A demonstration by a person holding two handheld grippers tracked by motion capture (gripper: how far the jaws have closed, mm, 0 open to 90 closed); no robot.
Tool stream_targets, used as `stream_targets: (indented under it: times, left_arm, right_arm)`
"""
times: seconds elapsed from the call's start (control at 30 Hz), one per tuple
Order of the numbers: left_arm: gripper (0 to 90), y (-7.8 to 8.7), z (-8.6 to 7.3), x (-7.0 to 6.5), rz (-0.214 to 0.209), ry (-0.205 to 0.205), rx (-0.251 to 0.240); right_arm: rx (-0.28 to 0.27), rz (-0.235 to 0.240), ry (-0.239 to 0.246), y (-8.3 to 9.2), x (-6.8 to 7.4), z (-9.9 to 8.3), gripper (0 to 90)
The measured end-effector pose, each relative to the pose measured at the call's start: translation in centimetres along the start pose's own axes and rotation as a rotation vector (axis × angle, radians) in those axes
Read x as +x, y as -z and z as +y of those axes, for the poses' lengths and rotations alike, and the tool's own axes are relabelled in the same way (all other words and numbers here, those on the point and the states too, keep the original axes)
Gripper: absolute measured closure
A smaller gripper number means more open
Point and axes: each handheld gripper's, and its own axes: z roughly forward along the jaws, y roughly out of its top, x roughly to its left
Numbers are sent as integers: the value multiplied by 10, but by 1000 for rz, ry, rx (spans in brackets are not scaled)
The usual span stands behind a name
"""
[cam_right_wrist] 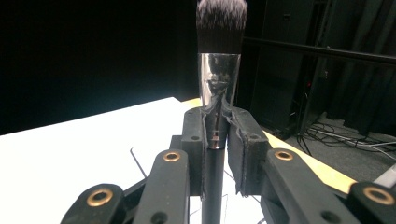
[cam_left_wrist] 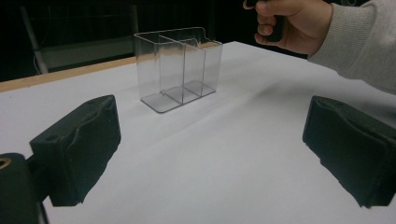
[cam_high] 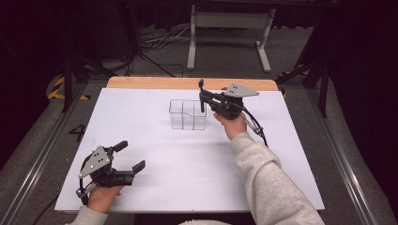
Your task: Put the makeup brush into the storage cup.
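Makeup brush (cam_right_wrist: 218, 56) clamped upright between the pads of the right gripper (cam_right_wrist: 219, 140), dark bristles on top, shiny silver collar just above the pads, black handle running down between them. In the high view, same brush (cam_high: 201, 96) held over the far side of the white table (cam_high: 155, 187), just right of the clear plastic organizer (cam_high: 187, 114) and level with its rim, not inside any compartment. Right gripper (cam_high: 202, 99) gripped by a hand (cam_high: 231, 124) in a grey sleeve (cam_high: 267, 183). Organizer (cam_left_wrist: 180, 67) standing upright on the table, split into several compartments, apart from both grippers. Left gripper (cam_high: 130, 157) resting low at the near left corner of the table, jaws spread wide with nothing between them, pads (cam_left_wrist: 77, 149) well apart and pointed toward the organizer.
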Motion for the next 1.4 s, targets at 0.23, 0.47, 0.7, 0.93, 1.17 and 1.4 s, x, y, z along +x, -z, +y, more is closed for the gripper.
stream_targets:
  times: [0.23, 0.47, 0.7, 0.93, 1.17, 1.4]
  left_arm:
    - [49, 0, 0, 0, 1, -1, 1]
    - [50, 0, 0, 0, 0, -2, 3]
    - [50, 0, 0, 0, 1, -3, 5]
    - [50, -1, 0, 0, 1, -2, 9]
    - [49, 0, 0, 0, 2, 3, 7]
    - [49, -2, 0, 0, 2, 1, 5]
  right_arm:
    - [7, 5, -14, -2, 0, -5, 771]
    - [15, 5, -24, -4, -2, -11, 771]
    - [33, 5, -38, -4, -3, -16, 771]
    - [48, 9, -45, -4, -3, -20, 770]
    - [14, 16, -83, 4, -2, -16, 502]
    - [-17, -11, -81, 24, 1, 2, 208]
